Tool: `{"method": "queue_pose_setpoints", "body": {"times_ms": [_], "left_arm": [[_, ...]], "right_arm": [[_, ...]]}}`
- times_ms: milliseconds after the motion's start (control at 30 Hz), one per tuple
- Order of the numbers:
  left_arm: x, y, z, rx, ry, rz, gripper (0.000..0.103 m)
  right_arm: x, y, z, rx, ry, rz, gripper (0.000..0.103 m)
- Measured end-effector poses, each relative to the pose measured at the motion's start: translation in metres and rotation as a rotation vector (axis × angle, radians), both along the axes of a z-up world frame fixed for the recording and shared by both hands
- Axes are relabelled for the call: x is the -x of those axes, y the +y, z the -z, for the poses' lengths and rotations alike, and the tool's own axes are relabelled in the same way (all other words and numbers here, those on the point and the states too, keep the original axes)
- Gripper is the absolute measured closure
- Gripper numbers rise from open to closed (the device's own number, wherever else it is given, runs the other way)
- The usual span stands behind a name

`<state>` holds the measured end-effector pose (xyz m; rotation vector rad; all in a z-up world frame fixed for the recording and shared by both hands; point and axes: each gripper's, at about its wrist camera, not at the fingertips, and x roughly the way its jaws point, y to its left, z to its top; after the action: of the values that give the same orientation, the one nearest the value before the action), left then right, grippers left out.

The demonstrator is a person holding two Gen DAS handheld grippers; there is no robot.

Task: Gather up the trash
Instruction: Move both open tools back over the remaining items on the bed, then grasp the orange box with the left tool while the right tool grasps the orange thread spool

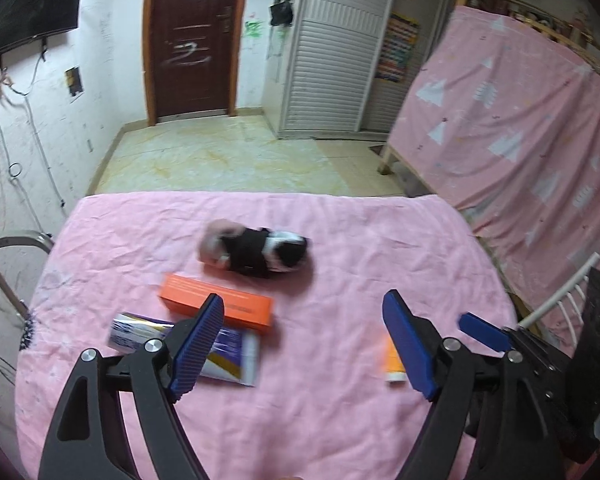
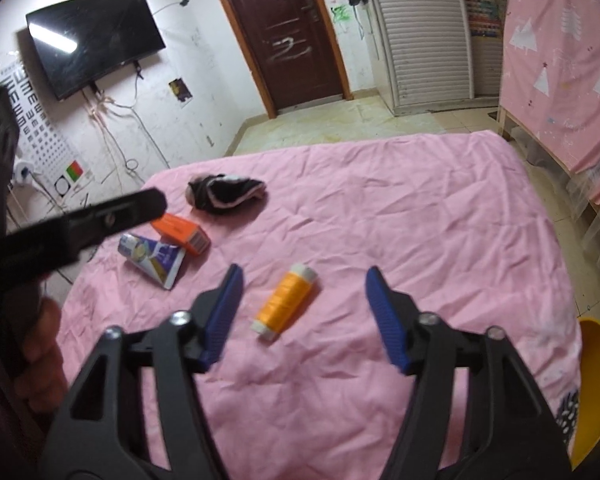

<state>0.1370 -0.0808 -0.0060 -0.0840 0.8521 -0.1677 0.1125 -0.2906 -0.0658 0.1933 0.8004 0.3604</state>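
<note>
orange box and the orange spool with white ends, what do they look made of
Orange box: looks like thin printed cardboard with a matte finish, given its sharp folded edges and flat faces. Orange spool: seems to be wound thread with a slight sheen on a white, probably plastic core; fine winding lines show, though blur leaves it uncertain.

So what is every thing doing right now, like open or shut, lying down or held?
Left claw: open, holding nothing.
Right claw: open, holding nothing.
Orange thread spool: lying on its side on the pink cloth, untouched.
Orange box: closed, lying flat.
Purple and white packet: lying flat, beside the box.
Black and white bundle: crumpled, lying loose.
Door: shut.
TV: off.
</note>
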Motion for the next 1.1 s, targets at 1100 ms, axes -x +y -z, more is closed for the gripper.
{"method": "queue_pose_setpoints", "body": {"times_ms": [1100], "left_arm": [[-0.057,0.033,0.064,-0.108,0.133,0.133,0.011]], "right_arm": [[-0.024,0.061,0.027,0.201,0.073,-0.08,0.037]]}}
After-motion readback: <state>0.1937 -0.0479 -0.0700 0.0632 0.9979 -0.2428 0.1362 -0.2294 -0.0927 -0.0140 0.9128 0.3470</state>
